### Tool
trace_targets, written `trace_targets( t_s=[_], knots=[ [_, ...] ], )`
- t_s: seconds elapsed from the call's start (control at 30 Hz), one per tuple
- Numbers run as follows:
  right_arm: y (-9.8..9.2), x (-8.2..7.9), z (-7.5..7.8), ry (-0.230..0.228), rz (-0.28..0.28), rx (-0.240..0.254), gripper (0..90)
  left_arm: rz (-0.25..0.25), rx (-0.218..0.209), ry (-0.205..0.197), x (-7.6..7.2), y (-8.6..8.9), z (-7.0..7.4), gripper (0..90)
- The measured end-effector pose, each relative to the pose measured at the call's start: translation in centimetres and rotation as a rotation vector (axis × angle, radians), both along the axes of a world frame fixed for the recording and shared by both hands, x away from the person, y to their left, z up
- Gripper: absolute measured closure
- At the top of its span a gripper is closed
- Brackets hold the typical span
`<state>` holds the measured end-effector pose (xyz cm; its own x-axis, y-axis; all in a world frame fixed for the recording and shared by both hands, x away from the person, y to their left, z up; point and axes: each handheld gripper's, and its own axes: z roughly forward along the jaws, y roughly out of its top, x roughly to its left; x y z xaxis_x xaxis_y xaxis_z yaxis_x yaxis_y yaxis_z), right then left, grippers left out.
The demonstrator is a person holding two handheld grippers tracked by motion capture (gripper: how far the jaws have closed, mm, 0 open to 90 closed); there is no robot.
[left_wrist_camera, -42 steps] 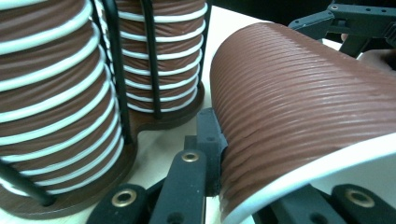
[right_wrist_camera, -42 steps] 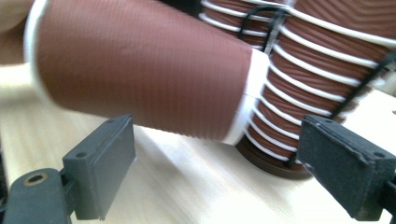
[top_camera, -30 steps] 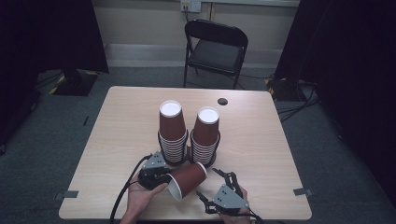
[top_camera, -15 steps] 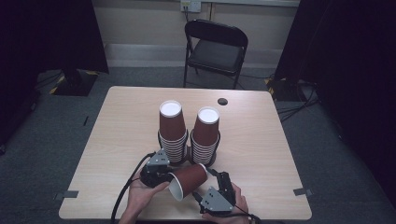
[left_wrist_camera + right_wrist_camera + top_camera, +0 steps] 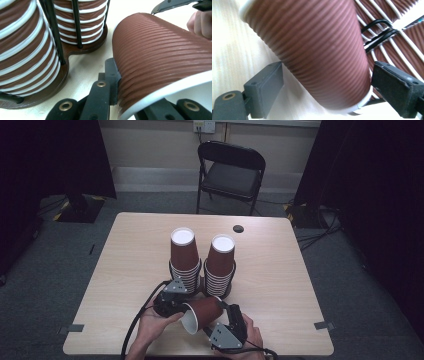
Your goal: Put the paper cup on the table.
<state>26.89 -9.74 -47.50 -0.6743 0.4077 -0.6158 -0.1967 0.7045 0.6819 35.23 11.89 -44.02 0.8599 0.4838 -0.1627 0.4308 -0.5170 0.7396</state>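
Observation:
A brown ribbed paper cup [image 5: 202,312] [image 5: 162,57] [image 5: 317,50] lies on its side just above the table's front, white rim toward the person. My left gripper [image 5: 184,312] [image 5: 147,100] is shut on it near the rim. My right gripper [image 5: 221,310] [image 5: 330,87] stands open, its two pads either side of the cup's narrow end with gaps showing. Just behind, two tall stacks of the same cups [image 5: 184,255] [image 5: 221,260] stand in a dark wooden holder [image 5: 200,290] with black wire rods.
A small black round disc [image 5: 238,228] lies near the table's far edge. A black folding chair [image 5: 232,170] stands beyond the table. The light wood table [image 5: 125,270] has bare surface left and right of the stacks.
The right gripper has edged left and turned in toward the cup, so its jaws now flank the cup's narrow end. The left gripper keeps its hold on the cup.

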Motion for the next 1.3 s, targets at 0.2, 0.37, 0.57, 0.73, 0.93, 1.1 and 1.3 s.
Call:
trace_targets(
  t_s=[0.2,0.37,0.57,0.73,0.93,1.1,1.3],
  knots=[
    [0.2,0.1,0.0,-0.020,-0.003,-0.012,9.5,0.003,0.012,0.011,0.2,-0.4,0.3,86.7],
    [0.5,0.0,0.2,-0.039,0.015,-0.023,9.1,-0.027,0.006,0.014,0.3,-0.7,0.6,86.9],
    [1.2,0.3,0.2,-0.052,0.024,-0.023,8.4,-0.045,-0.004,0.027,0.3,-1.2,0.7,87.1],
    [1.6,0.2,0.3,-0.073,0.042,-0.045,8.5,-0.073,-0.015,0.046,0.5,-1.6,0.6,87.1],
    [2.6,-0.1,0.6,-0.115,0.076,-0.054,8.7,-0.076,-0.025,0.065,0.6,-2.0,0.5,86.8],
    [2.7,0.0,0.6,-0.129,0.079,-0.061,8.5,-0.078,-0.021,0.066,0.8,-2.1,0.6,86.7],
    [2.8,0.2,0.7,-0.135,0.079,-0.053,8.1,-0.070,-0.042,0.067,0.9,-2.1,0.5,86.7]
  ],
)
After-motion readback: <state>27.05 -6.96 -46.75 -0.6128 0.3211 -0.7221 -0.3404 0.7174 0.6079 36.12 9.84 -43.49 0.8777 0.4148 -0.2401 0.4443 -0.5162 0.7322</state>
